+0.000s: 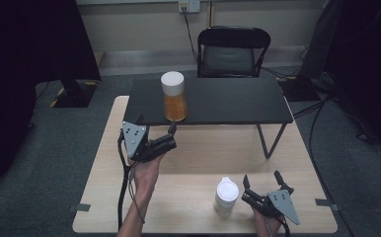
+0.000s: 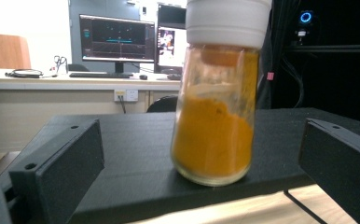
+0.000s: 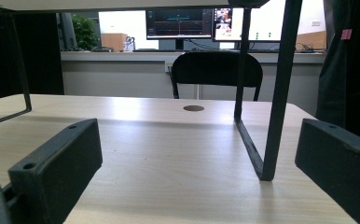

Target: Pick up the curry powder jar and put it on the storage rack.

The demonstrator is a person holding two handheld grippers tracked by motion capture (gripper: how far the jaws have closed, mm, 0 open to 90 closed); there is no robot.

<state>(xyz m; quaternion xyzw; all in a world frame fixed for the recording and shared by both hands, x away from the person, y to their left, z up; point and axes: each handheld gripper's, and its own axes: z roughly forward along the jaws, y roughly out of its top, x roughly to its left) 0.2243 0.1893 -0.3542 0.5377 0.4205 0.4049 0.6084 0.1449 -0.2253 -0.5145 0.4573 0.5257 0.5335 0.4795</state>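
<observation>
Two grippers: both gaping, gripping nothing.
Left gripper (image 1: 171, 129): facing upright white-capped glass jar of orange powder (image 1: 174, 97), straight ahead, nearer.
Right gripper (image 1: 262, 180): idling well apart.

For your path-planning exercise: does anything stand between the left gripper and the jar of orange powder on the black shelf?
Nothing visible does. The left gripper is open and faces the jar at the front edge of the black shelf, with only open space between them.
</observation>
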